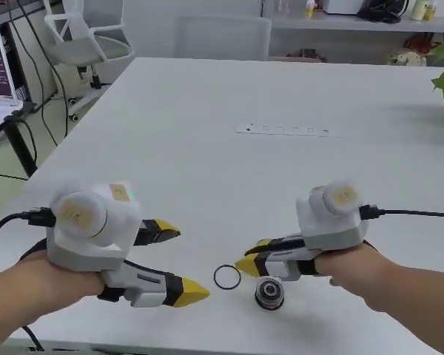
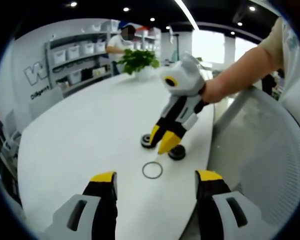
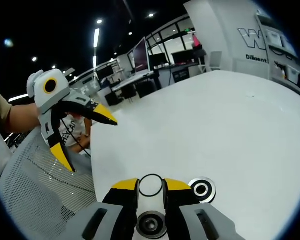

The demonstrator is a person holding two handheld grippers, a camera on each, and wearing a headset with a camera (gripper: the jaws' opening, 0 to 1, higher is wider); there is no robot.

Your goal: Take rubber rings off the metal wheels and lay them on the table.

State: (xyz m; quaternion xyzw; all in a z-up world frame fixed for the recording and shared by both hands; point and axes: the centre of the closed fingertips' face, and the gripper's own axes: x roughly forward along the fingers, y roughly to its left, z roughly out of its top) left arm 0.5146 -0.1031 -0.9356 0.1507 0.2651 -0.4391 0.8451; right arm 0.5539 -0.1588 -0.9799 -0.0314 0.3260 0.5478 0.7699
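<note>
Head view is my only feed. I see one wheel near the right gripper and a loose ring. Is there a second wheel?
Observer: Yes. The left gripper view shows a second wheel on the table, on the far side of the right gripper.
Operator: Is the near wheel held?
Observer: Cannot tell. The right gripper view shows it in the narrow gap between the jaws.
Operator: And the ring?
Observer: In line with that gap, just past the tips.

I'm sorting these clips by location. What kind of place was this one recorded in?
Probably an open-plan office or lab workspace: a swivel office chair stands by the table, shelves of storage bins line a wall, and desks with monitors sit further back.
</note>
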